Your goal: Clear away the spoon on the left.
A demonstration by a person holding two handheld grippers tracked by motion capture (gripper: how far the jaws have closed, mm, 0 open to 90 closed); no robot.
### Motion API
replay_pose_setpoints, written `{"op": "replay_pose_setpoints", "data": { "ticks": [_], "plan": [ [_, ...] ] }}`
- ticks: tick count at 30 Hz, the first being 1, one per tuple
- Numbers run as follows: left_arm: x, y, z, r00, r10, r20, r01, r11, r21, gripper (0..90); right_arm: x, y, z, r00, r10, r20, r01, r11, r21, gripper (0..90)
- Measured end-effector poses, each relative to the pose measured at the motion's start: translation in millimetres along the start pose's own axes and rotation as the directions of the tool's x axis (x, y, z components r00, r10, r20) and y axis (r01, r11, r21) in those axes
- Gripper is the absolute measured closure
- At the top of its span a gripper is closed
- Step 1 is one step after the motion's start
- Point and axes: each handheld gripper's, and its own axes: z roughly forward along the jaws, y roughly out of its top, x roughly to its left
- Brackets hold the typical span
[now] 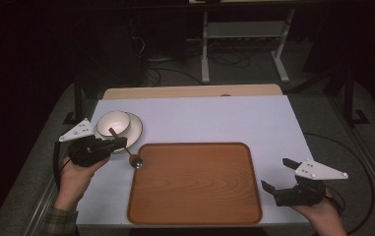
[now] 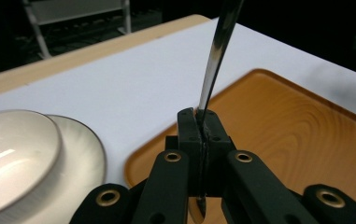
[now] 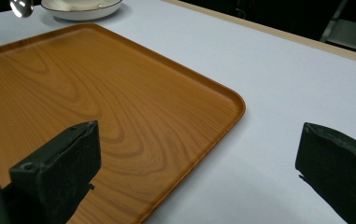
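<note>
The left tongs [image 1: 118, 143] held a spoon [image 1: 126, 150] tight, just beside the tray [image 1: 195, 216]; lowering it flat inside looked wise. The right tongs [image 1: 277, 174] stood wide, near the tray

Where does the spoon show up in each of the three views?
High view: spoon left of centre, its bowl at the tray's near-left corner.
Left gripper view: handle rising from the shut fingers, top centre.
Right gripper view: bowl at top-left edge.
Shared landmark: the wooden tray.
</note>
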Motion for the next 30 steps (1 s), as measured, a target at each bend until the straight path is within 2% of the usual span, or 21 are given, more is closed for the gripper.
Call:
{"op": "replay_pose_setpoints", "data": {
  "ticks": [8,15,22,30],
  "plan": [
    [-15.1,-15.5,10.6,0.9988,0.009,0.048,-0.012,0.9976,0.069,88.9,-0.7,-0.6,0.1,1.0000,-0.002,0.000,0.002,1.000,0.002,0.0],
    [-24.3,-25.3,25.9,0.9975,0.029,0.065,-0.038,0.9894,0.140,88.9,-0.2,-0.6,0.3,1.0000,-0.001,0.001,0.001,1.000,0.002,0.0],
    [-27.9,-24.0,31.5,0.9975,0.040,0.059,-0.048,0.9899,0.133,88.9,-0.2,-0.8,0.7,1.0000,-0.002,0.002,0.002,1.000,0.003,0.0],
    [-29.8,-20.1,47.4,0.9951,0.055,0.083,-0.065,0.9905,0.121,88.9,0.6,-0.4,0.8,1.0000,-0.002,0.001,0.002,1.000,0.004,0.0]
  ]
}}
